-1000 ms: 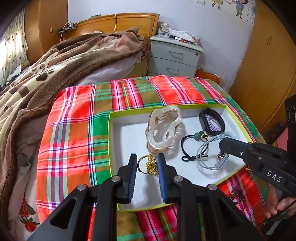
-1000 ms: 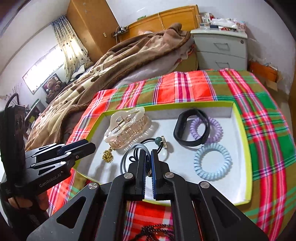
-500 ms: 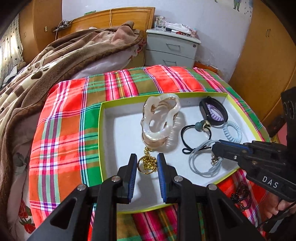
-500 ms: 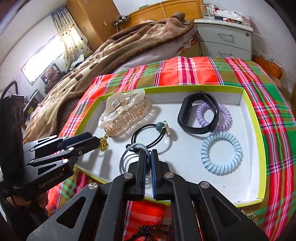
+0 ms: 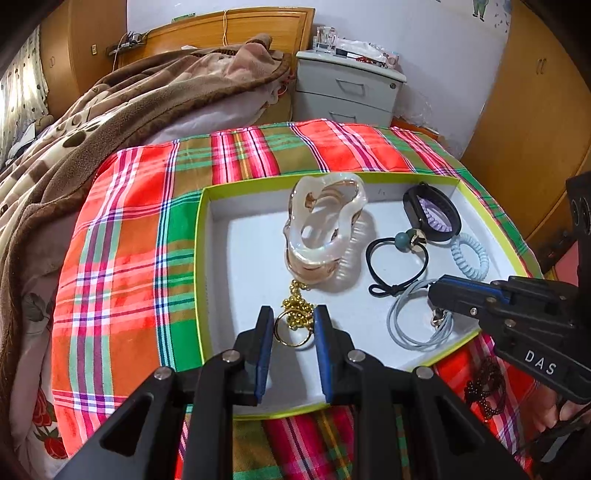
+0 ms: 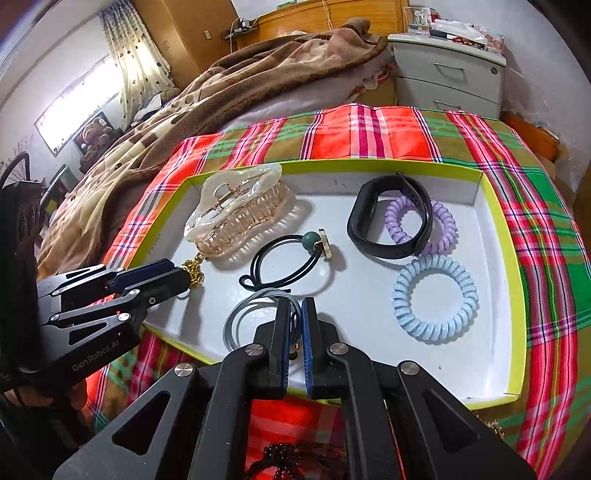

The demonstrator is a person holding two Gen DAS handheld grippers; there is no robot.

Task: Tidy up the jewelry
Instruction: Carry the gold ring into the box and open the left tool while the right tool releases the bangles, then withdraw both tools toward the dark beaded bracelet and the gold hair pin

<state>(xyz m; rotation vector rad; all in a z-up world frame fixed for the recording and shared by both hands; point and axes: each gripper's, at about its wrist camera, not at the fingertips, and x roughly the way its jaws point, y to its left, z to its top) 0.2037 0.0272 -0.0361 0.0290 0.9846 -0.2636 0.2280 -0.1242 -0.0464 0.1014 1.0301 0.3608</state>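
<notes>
At lower centre, the left hand-held gripper (image 5: 293, 325) grasps a gold ring (image 5: 292, 330) in a white tray (image 5: 236, 258). The right hand-held gripper (image 6: 295, 314) is opening, its jaws around a grey hair tie (image 6: 240, 314).

This is a bedroom in a home: a wooden headboard (image 5: 236, 26) is standing against the wall, and a rumpled brown blanket (image 5: 122, 110) is lying across the bed. A grey bedside cabinet (image 5: 347, 92) with drawers is sitting beside it, cluttered on top. Wooden wardrobe doors (image 5: 532, 122) are lining one wall, and a spotted curtain (image 6: 136, 59) is hanging at a bright window.
</notes>
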